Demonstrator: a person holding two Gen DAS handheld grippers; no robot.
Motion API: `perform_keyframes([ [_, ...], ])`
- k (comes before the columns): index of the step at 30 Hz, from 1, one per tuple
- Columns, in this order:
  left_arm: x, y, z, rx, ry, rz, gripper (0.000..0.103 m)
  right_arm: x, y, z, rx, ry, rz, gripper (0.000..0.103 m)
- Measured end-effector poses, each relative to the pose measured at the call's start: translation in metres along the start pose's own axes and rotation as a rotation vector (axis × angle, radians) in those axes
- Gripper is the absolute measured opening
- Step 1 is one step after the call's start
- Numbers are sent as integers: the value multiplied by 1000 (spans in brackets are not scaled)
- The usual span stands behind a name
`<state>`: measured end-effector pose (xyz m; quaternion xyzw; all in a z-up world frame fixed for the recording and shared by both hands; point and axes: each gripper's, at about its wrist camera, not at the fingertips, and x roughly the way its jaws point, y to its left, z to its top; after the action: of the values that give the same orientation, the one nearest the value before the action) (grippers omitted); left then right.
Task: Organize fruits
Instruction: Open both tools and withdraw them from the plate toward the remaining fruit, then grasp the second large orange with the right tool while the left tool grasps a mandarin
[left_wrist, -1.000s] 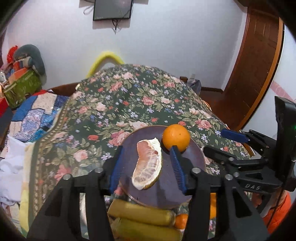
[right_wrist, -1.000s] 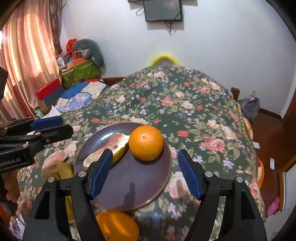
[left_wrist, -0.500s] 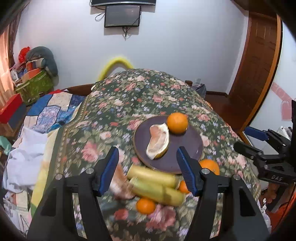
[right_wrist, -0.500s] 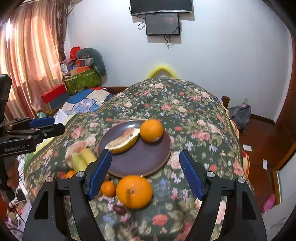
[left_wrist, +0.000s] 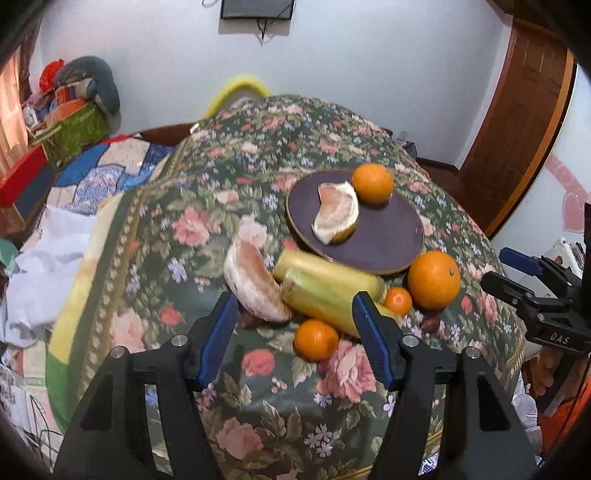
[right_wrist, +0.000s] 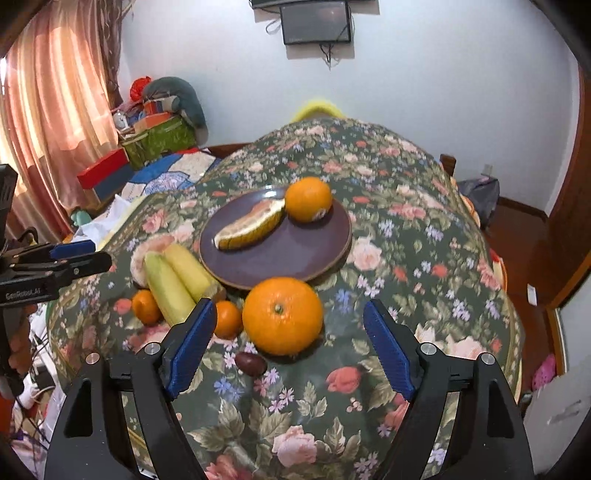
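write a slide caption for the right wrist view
Open right gripper above a large orange beside the fruit plate.

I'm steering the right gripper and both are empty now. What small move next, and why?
Probably ease the right gripper forward and down around the big orange. Its jaws are open and the orange sits on the cloth right between them, off the plate, which has bare space.

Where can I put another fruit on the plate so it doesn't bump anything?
The near right part of the plate is bare, below the orange and right of the pomelo wedge. The cloth at its near left rim is crowded: two bananas, small tangerines and the big orange.
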<state>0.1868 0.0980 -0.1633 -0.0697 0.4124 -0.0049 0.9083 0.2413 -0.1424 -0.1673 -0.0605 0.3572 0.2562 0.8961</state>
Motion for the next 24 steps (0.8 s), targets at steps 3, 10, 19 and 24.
perform_keyframes([
  [3, 11, -4, -10, 12, 27, -11, 64, 11, -2, -6, 6, 30, 5, 79],
  [10, 35, -12, -27, 30, 77, -22, 64, 35, -5, -14, 18, 83, 17, 79],
  [19, 60, -10, -33, 17, 128, -63, 38, 57, -5, -20, 29, 125, 48, 79],
  [24, 60, -12, -34, 22, 114, -61, 37, 61, 0, -21, 18, 117, 51, 79],
])
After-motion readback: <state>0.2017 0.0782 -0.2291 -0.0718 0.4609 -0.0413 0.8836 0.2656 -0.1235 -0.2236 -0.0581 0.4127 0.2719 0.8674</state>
